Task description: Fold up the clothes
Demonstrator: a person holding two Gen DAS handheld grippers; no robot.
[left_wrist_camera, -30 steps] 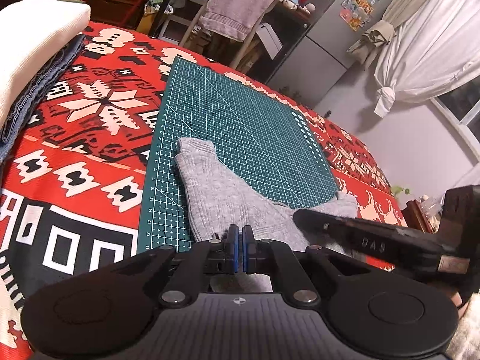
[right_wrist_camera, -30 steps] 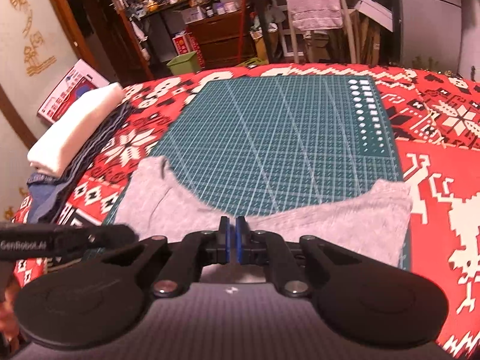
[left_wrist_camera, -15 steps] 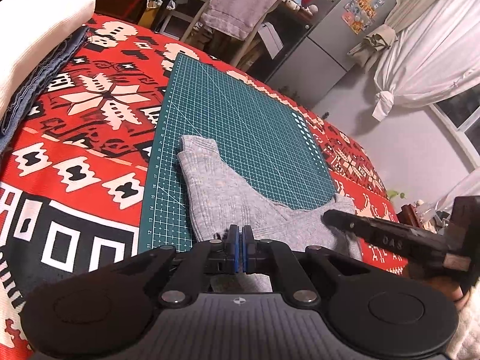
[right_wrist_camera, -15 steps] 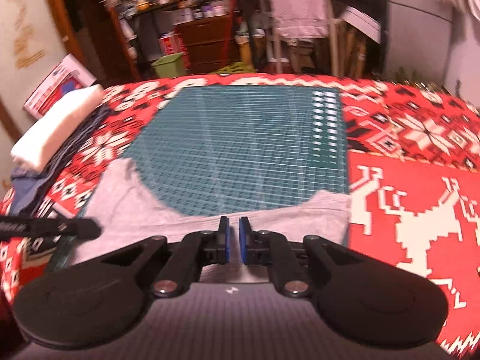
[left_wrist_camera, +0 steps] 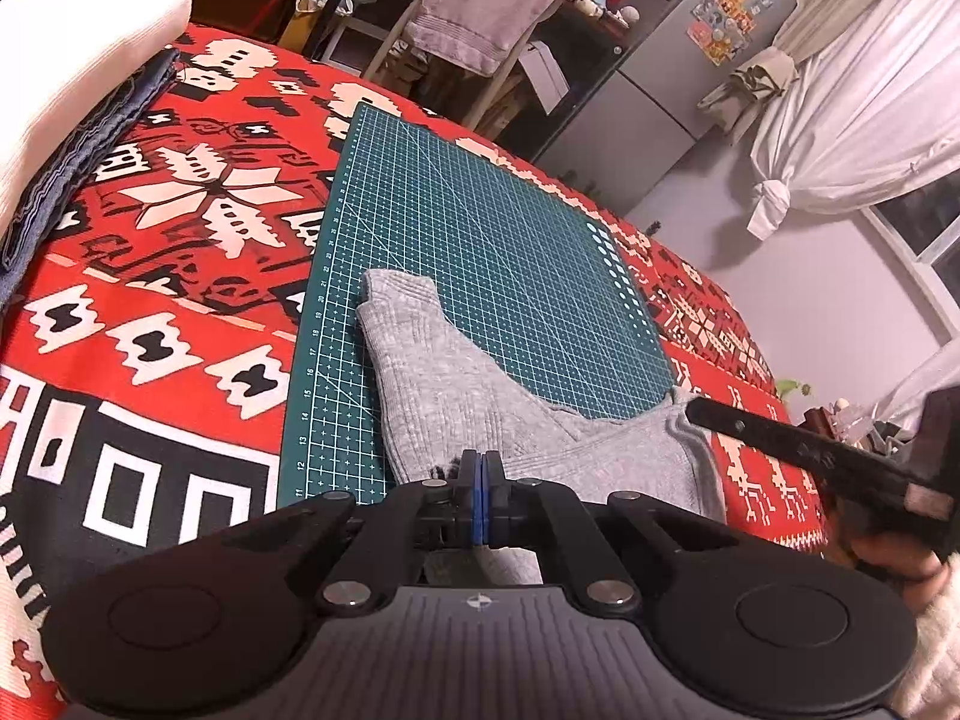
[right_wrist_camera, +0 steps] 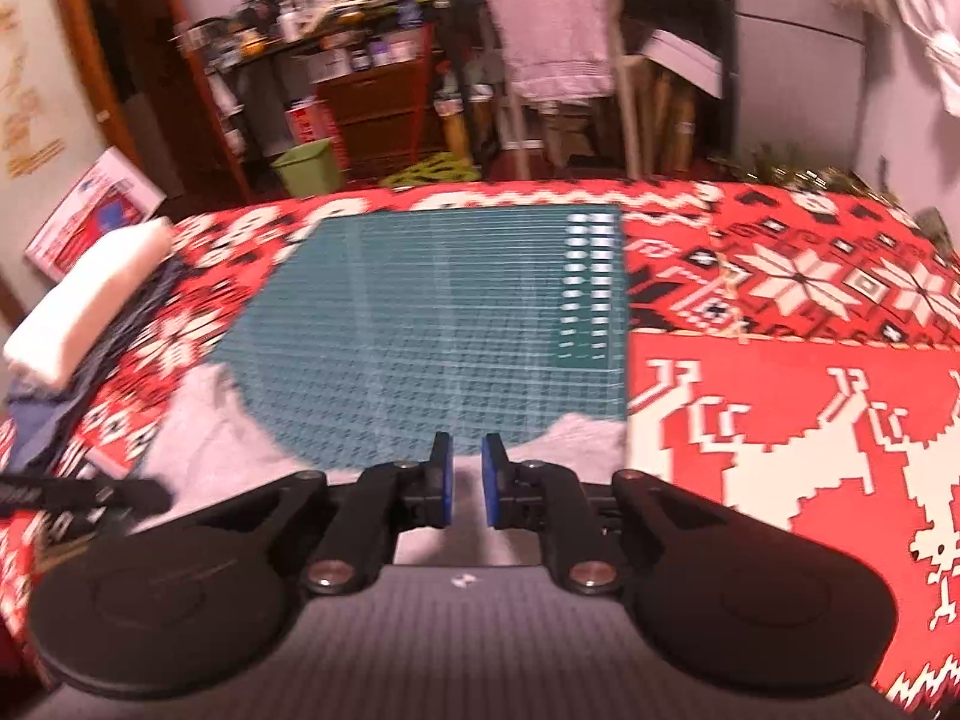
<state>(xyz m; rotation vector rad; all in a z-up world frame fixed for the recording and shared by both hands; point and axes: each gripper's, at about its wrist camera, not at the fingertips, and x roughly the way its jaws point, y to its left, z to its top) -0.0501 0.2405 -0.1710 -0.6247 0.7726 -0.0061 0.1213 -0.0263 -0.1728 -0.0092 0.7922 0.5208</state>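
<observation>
Both grippers were black plastic: left gripper and right gripper had blue pads, silver pivot screws, round side discs, ribbed grey bases. White fuzzy sleeve.

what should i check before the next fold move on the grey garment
1. Left claw shut at the near edge of the grey garment: ok; cloth between the pads: cannot tell.
2. Right claw open, holding nothing: ok if regrasping.
3. Garment on the green cutting mat: not ok, its right end hangs past the mat edge.
4. Far half of the mat bare for the fold: ok.
5. Folded stack apart from the garment: ok.
6. Right view sharp: not ok, blurred.
</observation>
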